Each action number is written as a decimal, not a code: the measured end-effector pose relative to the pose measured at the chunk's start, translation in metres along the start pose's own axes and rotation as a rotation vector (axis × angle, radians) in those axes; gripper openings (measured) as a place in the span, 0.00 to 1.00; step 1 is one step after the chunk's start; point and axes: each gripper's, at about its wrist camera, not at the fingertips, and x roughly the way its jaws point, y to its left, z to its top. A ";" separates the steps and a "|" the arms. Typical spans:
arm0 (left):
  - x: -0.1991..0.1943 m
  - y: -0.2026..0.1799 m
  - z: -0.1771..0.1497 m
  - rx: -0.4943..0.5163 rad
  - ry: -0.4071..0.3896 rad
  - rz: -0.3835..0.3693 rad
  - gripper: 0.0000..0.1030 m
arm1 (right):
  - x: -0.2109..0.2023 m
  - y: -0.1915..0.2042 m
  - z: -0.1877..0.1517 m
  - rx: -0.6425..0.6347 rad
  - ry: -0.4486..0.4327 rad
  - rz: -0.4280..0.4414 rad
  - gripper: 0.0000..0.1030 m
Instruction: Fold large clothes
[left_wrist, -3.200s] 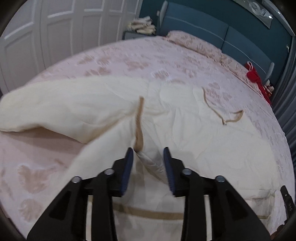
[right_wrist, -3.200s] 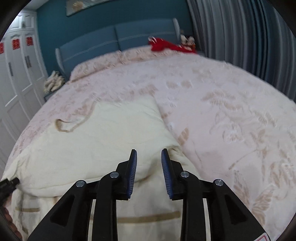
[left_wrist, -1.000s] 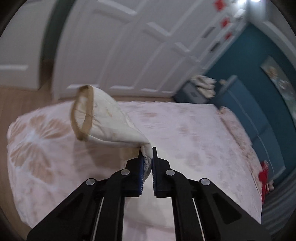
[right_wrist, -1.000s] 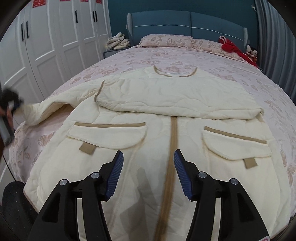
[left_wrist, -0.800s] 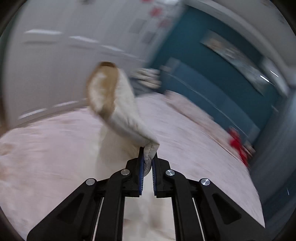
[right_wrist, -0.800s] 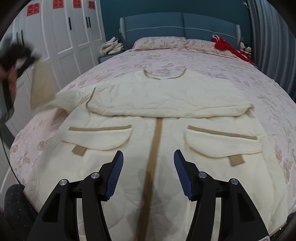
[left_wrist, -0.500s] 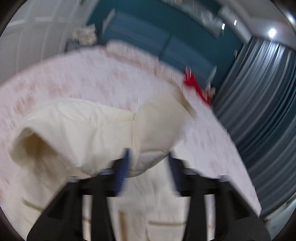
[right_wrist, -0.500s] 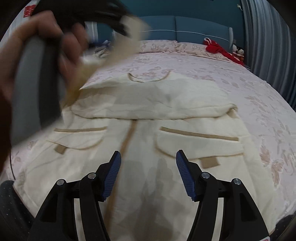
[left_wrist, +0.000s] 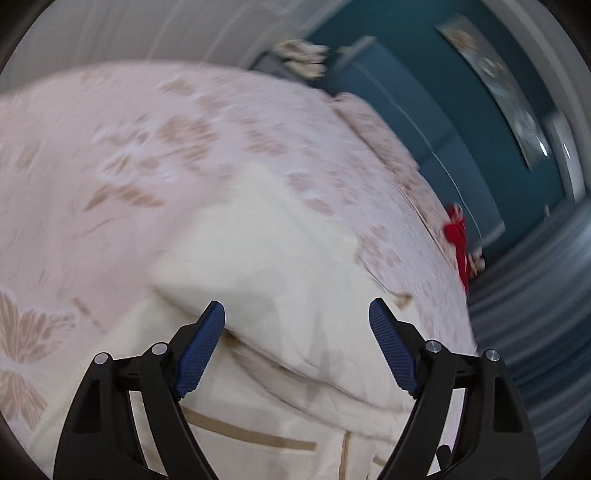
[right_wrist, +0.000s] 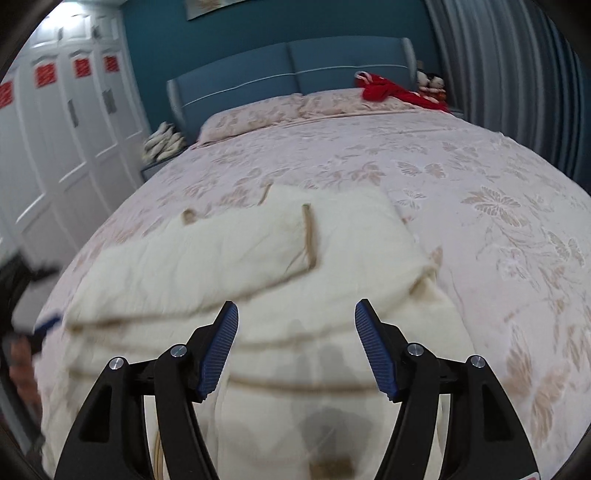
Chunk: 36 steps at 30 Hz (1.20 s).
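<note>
A: Surface first. What is the work lying on?

B: A wide bed with a pale pink floral-print quilted bedspread (right_wrist: 461, 177). The cream padded coat with tan trim (right_wrist: 229, 258) lies spread on the near half of it, a sleeve folded across the chest; the sleeve's tan cuff band (right_wrist: 309, 236) runs roughly upright in the right wrist view.

A: Room?

B: Teal wall, blue upholstered headboard (right_wrist: 291, 77) at the far end. Pink patterned pillows (right_wrist: 258, 114) sit against it. A red garment (right_wrist: 391, 90) lies at the far right corner of the bed, with a small plush toy just beside it. White panelled wardrobe doors (right_wrist: 62, 122) with red square stickers line the left side. A low bedside stand holds a pile of pale folded cloth (right_wrist: 164, 142). Grey pleated curtains (right_wrist: 509, 62) hang on the right.

A: Grippers?

B: Left gripper (left_wrist: 297, 347): blue-padded jaws spread wide, nothing between them, above the folded sleeve near the coat's left edge. That view is motion-blurred. Right gripper (right_wrist: 295, 349): jaws also spread wide, empty, above the coat's middle, over a tan seam.

A: Anything else?

B: In the right wrist view the person's hand is a blur at the left edge.
</note>
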 end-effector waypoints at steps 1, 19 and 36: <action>-0.001 0.011 0.003 -0.030 0.001 0.004 0.76 | 0.006 -0.001 0.004 0.016 0.002 -0.004 0.62; 0.015 0.065 0.013 -0.301 0.046 -0.034 0.37 | 0.098 -0.007 0.029 0.330 0.118 0.080 0.29; 0.009 0.033 -0.029 0.196 -0.039 0.261 0.07 | 0.057 0.005 -0.008 -0.038 0.099 -0.079 0.11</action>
